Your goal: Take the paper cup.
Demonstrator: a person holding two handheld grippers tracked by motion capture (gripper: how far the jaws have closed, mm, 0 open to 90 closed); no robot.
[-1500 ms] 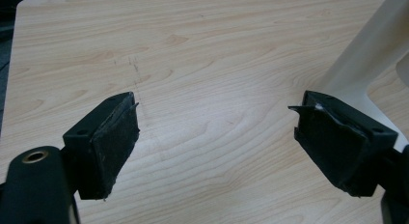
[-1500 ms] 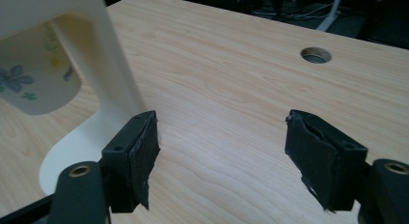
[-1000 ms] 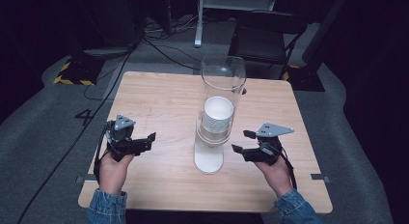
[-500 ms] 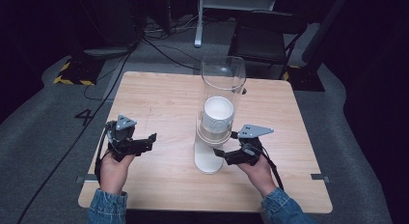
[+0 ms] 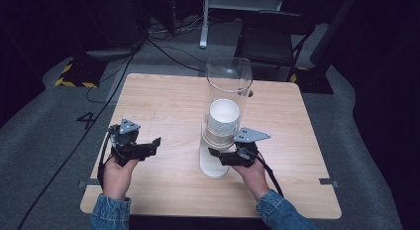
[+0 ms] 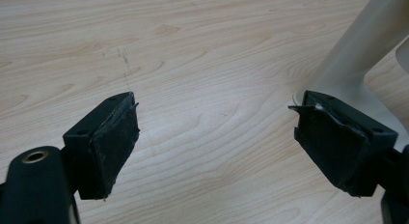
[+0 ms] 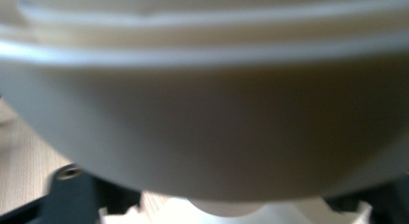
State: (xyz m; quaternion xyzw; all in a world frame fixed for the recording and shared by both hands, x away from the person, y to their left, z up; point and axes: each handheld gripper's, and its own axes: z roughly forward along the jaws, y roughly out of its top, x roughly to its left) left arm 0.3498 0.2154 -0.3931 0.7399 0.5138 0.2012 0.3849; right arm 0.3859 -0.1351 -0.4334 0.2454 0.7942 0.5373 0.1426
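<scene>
Step in hand: right claw [image 5: 214, 153] at foot of clear-tube bowl dispenser [image 5: 224, 116] mid-table [image 5: 163, 101]; jaws just closing round lowest white bowl [image 7: 202, 113], grip unconfirmed; left claw [image 5: 157, 141] wide open, empty; next: draw bowl out level.

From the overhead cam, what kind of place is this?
Probably a lab or recording studio: one wooden table on grey carpet, cables trailing over the floor, hazard tape, black surroundings.
</scene>
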